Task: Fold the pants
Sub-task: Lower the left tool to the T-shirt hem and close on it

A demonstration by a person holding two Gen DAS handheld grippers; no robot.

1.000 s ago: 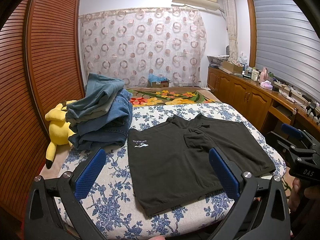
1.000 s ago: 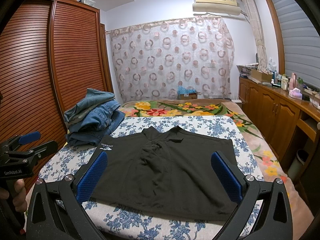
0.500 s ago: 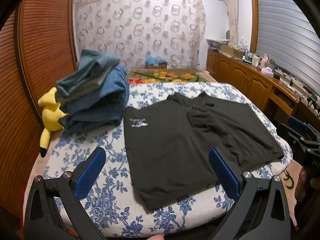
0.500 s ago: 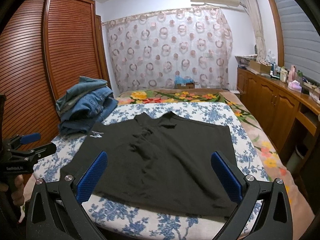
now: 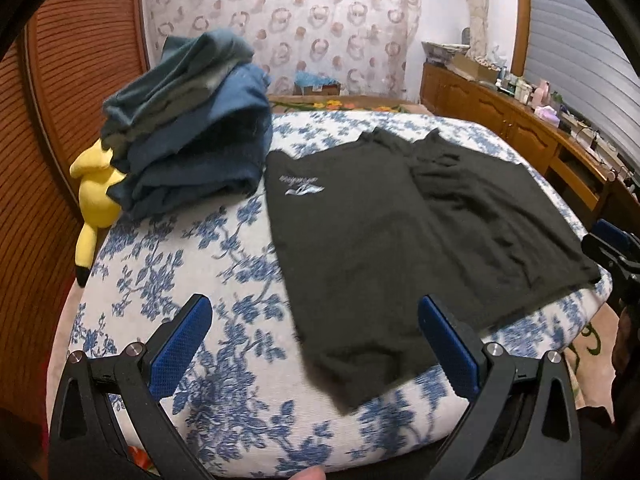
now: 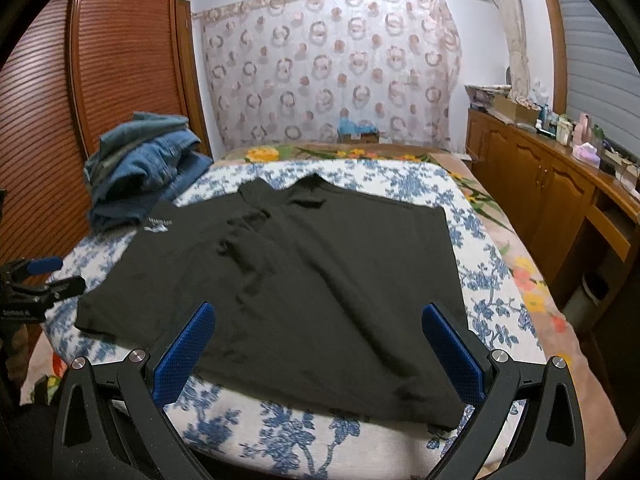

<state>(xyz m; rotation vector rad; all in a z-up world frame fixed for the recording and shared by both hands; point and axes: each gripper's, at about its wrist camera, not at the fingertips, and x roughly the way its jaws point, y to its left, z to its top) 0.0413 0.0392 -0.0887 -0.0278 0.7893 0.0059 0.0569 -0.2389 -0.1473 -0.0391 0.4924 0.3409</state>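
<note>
Left wrist view is looking from the bed's (image 5: 168, 280) near left corner, angled down, close. Right wrist view is looking from the near right edge, facing the curtain (image 6: 332, 68). Both are sharing the black pants (image 5: 400, 232), jeans pile (image 6: 144, 168) and bed.

Louvred wood wardrobe (image 6: 120, 80) left, ring-print curtain (image 6: 332, 68) behind, cabinets (image 6: 532, 184) right

Left gripper (image 5: 314, 344), right gripper (image 6: 318, 344): jaws wide apart.
</note>
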